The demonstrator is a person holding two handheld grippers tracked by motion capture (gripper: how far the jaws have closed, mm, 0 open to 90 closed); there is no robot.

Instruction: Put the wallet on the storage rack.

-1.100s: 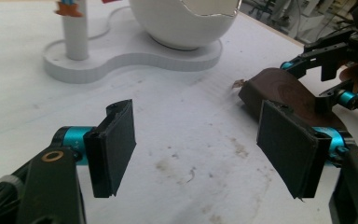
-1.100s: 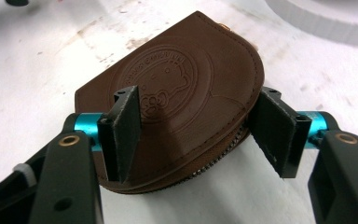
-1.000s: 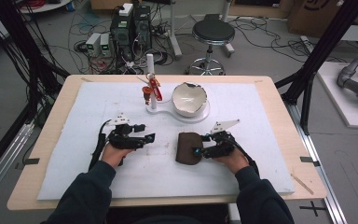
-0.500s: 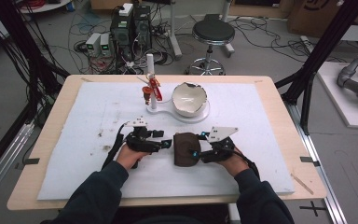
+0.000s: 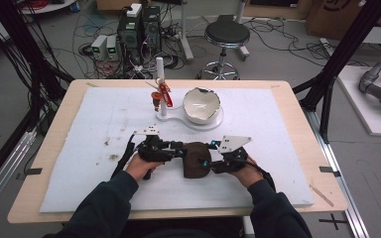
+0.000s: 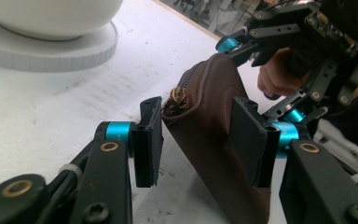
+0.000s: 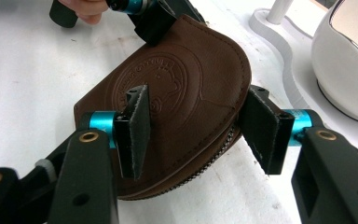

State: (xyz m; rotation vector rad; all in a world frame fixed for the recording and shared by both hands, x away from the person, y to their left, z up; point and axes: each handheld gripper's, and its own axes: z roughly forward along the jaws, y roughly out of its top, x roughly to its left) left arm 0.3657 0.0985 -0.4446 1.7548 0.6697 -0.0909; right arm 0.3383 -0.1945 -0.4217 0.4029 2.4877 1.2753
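Note:
A brown leather zip pouch [image 5: 194, 161] stands tilted on its edge mid-table between both grippers. My left gripper [image 5: 182, 151] comes in from the left. In the left gripper view its jaws [image 6: 200, 140] have just been closing, and the pads now touch the pouch [image 6: 205, 102] at the end with the brass zip pull [image 6: 177, 98]. My right gripper [image 5: 206, 163] holds the other side. Its jaws [image 7: 200, 135] have also been closing: one pad lies on the embossed face [image 7: 186, 79], the other against the zip rim.
A white bowl [image 5: 202, 105] sits on a white stand base [image 5: 178, 116] behind the pouch. A post hung with a small red item [image 5: 161, 94] rises from the same base. A white mat [image 5: 278, 129] covers the wooden table. A stool and electronics stand on the floor beyond.
My left hand has slid right from open mat up to the pouch, and its jaws have narrowed around the pouch's end. The right hand has stayed at the pouch.

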